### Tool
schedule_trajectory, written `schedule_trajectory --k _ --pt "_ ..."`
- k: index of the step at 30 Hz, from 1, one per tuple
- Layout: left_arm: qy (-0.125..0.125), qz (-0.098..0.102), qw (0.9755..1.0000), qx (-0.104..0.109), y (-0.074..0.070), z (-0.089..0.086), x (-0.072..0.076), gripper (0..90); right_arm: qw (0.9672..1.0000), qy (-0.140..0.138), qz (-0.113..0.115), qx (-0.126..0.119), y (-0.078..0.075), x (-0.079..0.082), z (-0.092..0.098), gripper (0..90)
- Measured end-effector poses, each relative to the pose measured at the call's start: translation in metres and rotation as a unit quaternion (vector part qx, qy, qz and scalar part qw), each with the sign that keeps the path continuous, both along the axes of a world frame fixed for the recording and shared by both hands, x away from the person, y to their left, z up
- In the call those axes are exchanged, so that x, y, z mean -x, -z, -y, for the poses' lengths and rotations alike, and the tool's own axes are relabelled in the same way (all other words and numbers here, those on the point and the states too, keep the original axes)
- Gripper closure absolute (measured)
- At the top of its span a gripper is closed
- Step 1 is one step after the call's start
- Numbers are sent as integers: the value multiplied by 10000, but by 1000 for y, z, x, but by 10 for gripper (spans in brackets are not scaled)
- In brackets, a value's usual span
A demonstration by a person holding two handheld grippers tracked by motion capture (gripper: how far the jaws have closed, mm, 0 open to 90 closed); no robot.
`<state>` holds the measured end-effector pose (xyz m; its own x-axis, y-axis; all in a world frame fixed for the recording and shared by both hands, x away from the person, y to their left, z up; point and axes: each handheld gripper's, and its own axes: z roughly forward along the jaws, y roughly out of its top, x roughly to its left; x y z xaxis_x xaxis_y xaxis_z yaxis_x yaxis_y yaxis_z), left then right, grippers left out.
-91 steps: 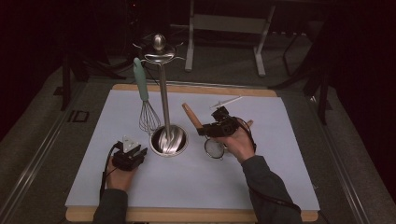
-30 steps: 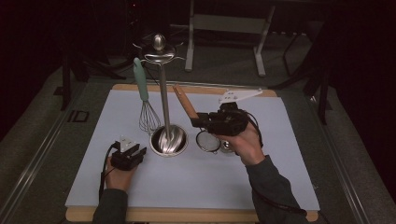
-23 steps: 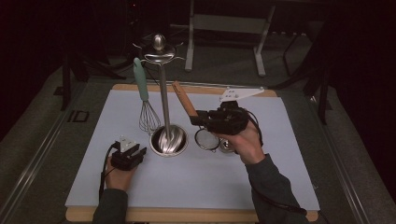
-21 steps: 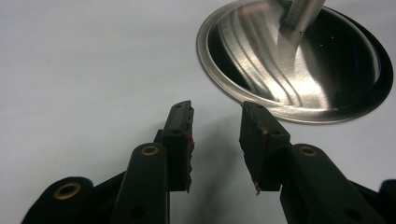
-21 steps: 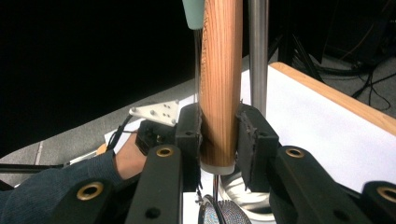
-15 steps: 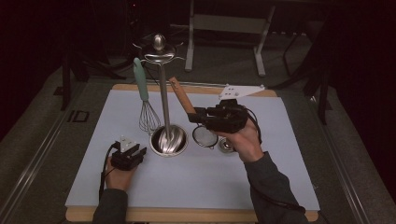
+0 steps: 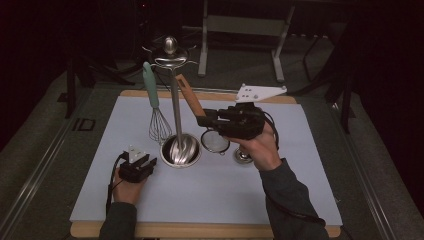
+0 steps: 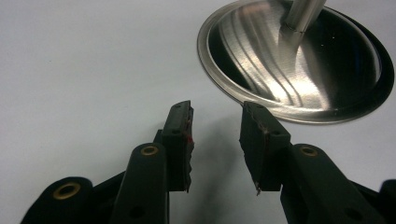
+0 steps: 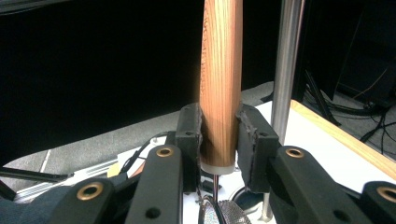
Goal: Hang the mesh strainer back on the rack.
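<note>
Now the right tongs [image 9: 218, 140] clamp the strainer's wooden handle [image 9: 221, 79], raised.

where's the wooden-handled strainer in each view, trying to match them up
High view: the wooden-handled strainer is at centre, lifted off the mat, handle slanting up-left from the right gripper, mesh bowl hanging below.
Left gripper view: none of it can be made out; the stand's steel base sits at upper right.
Right gripper view: handle upright at centre, clamped between the jaws.
Shared landmark: the utensil stand's steel pole.

Right gripper [image 7: 205, 119] clamped, raised — left gripper [image 7: 142, 161] parted, resting low.
</note>
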<state>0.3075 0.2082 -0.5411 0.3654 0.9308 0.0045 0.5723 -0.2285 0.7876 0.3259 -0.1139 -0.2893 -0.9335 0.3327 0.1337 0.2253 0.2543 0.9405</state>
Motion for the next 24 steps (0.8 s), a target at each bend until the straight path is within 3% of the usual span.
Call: schedule_trajectory --k 7,17,24 --pt "4 -1 10000 16 0 0 0 640 9999 -96 89 -15 -4 0 -8 722" --pt "4 -5 10000 24 0 0 0 640 10000 -51 28 -14 -3 -10 -15 724" --pt "2 -3 10000 23 0 0 0 640 9998 -139 118 -43 -3 -5 -16 724"
